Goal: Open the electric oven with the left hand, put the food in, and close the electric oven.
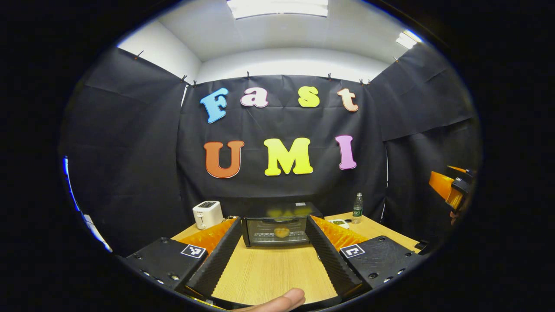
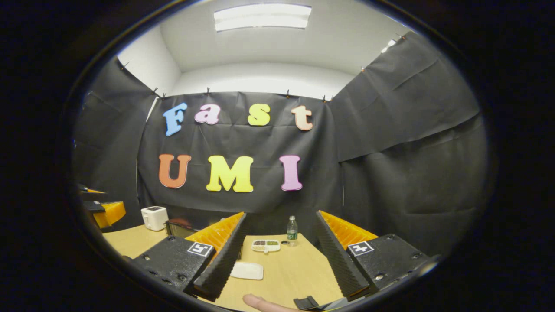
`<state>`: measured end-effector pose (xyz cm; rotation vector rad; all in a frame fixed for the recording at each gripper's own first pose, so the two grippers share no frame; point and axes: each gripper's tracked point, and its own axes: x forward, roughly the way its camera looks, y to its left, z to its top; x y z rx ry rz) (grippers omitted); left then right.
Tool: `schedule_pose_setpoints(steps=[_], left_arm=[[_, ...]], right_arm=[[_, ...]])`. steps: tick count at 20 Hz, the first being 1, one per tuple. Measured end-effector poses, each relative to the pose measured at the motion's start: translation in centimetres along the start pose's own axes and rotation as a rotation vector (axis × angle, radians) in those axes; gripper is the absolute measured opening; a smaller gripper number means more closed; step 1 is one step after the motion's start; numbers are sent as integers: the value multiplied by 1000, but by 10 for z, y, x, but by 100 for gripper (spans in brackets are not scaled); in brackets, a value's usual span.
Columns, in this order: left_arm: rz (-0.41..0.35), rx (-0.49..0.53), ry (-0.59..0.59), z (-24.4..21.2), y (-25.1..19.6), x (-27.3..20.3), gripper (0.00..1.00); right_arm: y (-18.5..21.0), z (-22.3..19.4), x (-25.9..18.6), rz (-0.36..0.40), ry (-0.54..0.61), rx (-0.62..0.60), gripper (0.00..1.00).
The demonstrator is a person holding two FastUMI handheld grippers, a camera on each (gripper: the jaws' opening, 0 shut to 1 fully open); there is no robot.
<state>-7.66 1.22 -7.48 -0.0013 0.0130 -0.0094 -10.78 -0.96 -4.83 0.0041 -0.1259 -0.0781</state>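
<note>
Two grippers, both spread wide, holding nothing. Left gripper (image 1: pixel 274 242): electric oven (image 1: pixel 279 225) straight ahead between its jaws, door shut, food (image 1: pixel 281 232) seemingly inside. Right gripper (image 2: pixel 279 247): white plate (image 2: pixel 246 270) beside its left finger. Risk: oven sliding backward on table (image 1: pixel 271 273) if pushed.

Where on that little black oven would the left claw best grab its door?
Probably along the top edge of the oven door, coming straight in from the front. The glass front faces the open left claw, the food already shows inside, and no handle can be made out, so this is a guess.
</note>
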Motion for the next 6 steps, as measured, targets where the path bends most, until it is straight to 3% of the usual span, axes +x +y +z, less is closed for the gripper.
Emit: schedule_pose_setpoints(steps=[6], left_arm=[[20, -19, -21, 8, 8, -1, 96]], right_arm=[[2, 0, 6, 5, 0, 11, 94]])
